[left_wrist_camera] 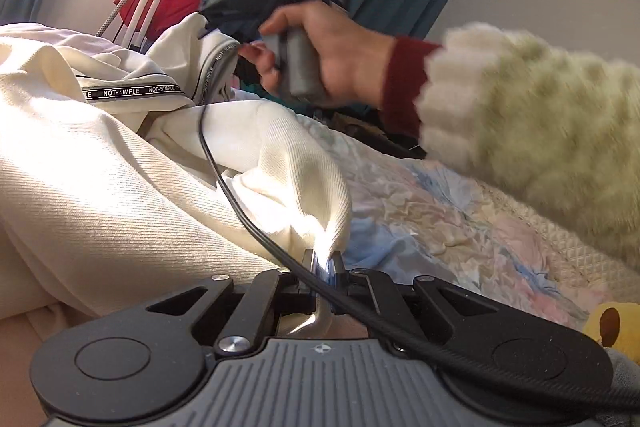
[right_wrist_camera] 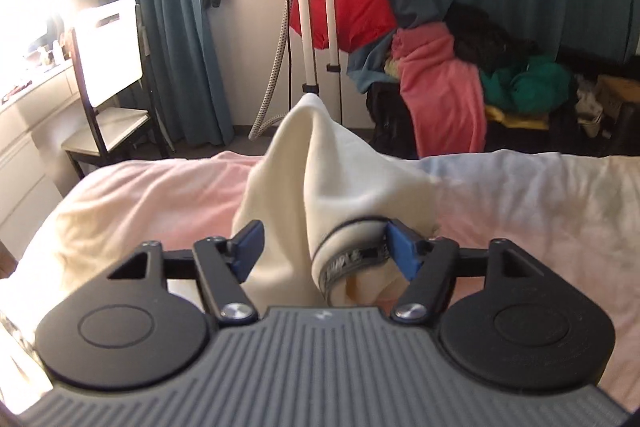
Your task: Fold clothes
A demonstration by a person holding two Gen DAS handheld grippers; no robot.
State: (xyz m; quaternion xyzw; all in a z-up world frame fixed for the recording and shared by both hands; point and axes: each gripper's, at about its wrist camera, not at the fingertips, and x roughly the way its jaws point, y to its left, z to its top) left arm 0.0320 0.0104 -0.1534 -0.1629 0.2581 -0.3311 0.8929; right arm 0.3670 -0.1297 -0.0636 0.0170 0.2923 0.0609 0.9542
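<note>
A cream garment (left_wrist_camera: 100, 187) with a black band printed NOT-SIMPLE (left_wrist_camera: 132, 92) lies bunched on the bed. My left gripper (left_wrist_camera: 325, 261) is shut on a corner of its fabric, which fans up from the pinched pads. Further back, a hand (left_wrist_camera: 332, 55) holds my right gripper (left_wrist_camera: 214, 31) at the garment's banded hem. In the right wrist view the right gripper (right_wrist_camera: 326, 247) stands open with its jaws wide. A raised fold of the cream garment (right_wrist_camera: 320, 179) and its banded hem (right_wrist_camera: 352, 259) fill the gap, brushing the blue pads (right_wrist_camera: 402, 247).
A floral bed cover (left_wrist_camera: 440, 211) lies under the garment, with a yellow plush toy (left_wrist_camera: 608, 323) at its edge. A black cable (left_wrist_camera: 224, 179) crosses the fabric. Beyond the bed (right_wrist_camera: 540, 207) stand a garment steamer (right_wrist_camera: 316, 27), a chair (right_wrist_camera: 108, 75) and a pile of clothes (right_wrist_camera: 440, 87).
</note>
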